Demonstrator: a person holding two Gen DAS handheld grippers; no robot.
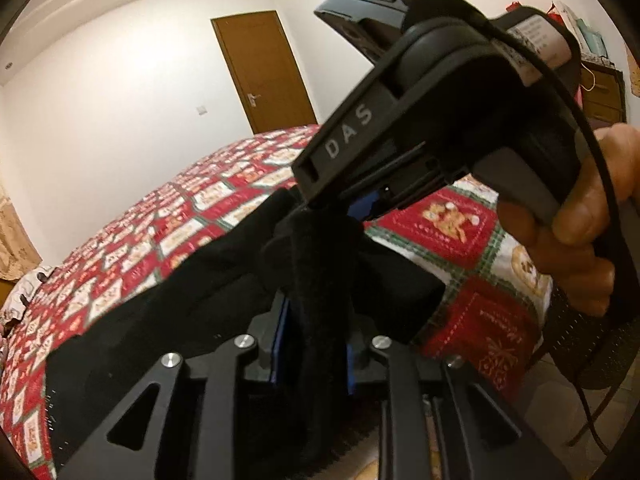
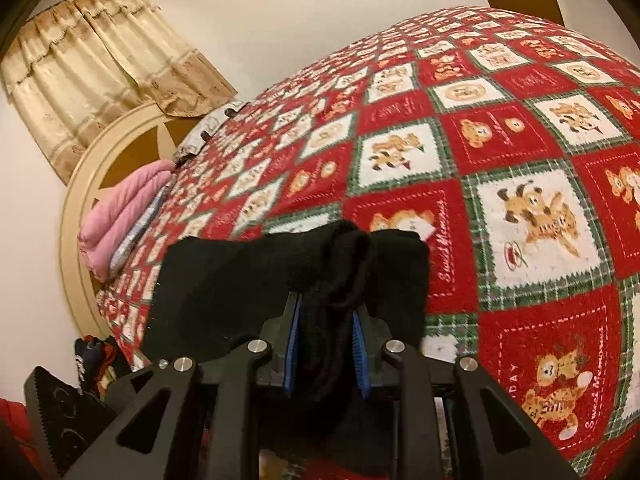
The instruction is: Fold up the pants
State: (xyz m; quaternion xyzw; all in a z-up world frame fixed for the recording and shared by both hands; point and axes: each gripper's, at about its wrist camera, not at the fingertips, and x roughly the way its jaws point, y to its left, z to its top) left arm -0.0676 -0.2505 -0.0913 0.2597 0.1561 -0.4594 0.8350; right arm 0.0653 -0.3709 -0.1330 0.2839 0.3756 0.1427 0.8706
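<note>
Left wrist view: left gripper (image 1: 312, 336) jaws narrow, clamped on bunched black pants (image 1: 168, 312) lying on the patchwork quilt (image 1: 460, 232). Right gripper (image 2: 326, 344) likewise pinched a pants (image 2: 240, 276) fold, near the quilt (image 2: 520, 140) edge.

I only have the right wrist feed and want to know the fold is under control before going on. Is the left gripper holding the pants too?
Observer: Yes, the left gripper is shut on a bunched ridge of the black pants.
Operator: Where is my gripper relative to it?
Observer: The right gripper sits just beyond it, pinching the same ridge.
Operator: Is anything else nearby?
Observer: A closed brown door stands in the white wall beyond the quilted bed.
</note>
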